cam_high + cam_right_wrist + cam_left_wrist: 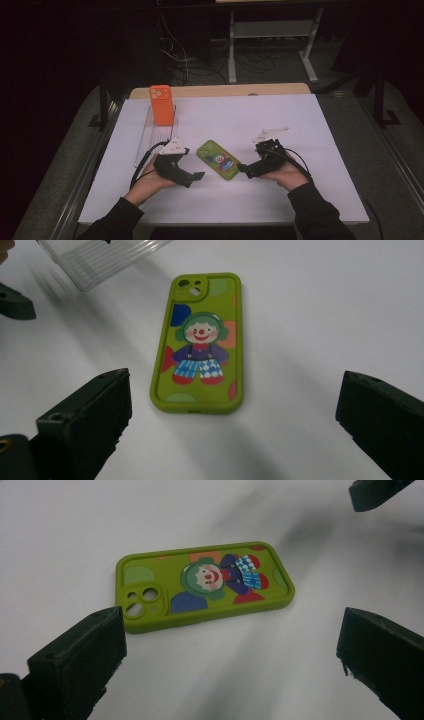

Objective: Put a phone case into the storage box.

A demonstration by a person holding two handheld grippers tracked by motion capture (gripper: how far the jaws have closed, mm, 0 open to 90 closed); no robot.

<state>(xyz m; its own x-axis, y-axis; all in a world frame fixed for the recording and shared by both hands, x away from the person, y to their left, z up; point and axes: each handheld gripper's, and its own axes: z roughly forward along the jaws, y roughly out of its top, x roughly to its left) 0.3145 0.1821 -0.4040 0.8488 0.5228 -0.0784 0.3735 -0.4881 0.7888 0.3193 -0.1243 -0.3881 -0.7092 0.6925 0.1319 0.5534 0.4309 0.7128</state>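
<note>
Left gripper (230,655): fingers (80,660) are spread wide, nothing between them, nothing gripped. The green phone case (202,582) lies flat on the white bench (60,525) just ahead of these fingers, camera cut-out nearest the left finger, clear of both pads. In the high view the left gripper (192,176) is seen low over the bench, fingertips pointing toward the case (218,159) from its left, close but apart.

Right gripper (230,410): fingers (90,415) are likewise wide apart and empty. The case (200,342) is seen ahead of them, lengthwise, its bottom edge nearest the fingers and its camera end farthest; no contact. In the high view the right gripper (245,170) sits just beside the case's right end; whether it touches cannot be told there.

Case face-up side shows a clown figure on green.

Farther out, beyond the left fingers: a clear ribbed tray (150,135) on the bench, with an orange phone case (162,105) standing upright at its far end. The tray's corner (100,257) is seen past the green case in the right gripper view.
</note>
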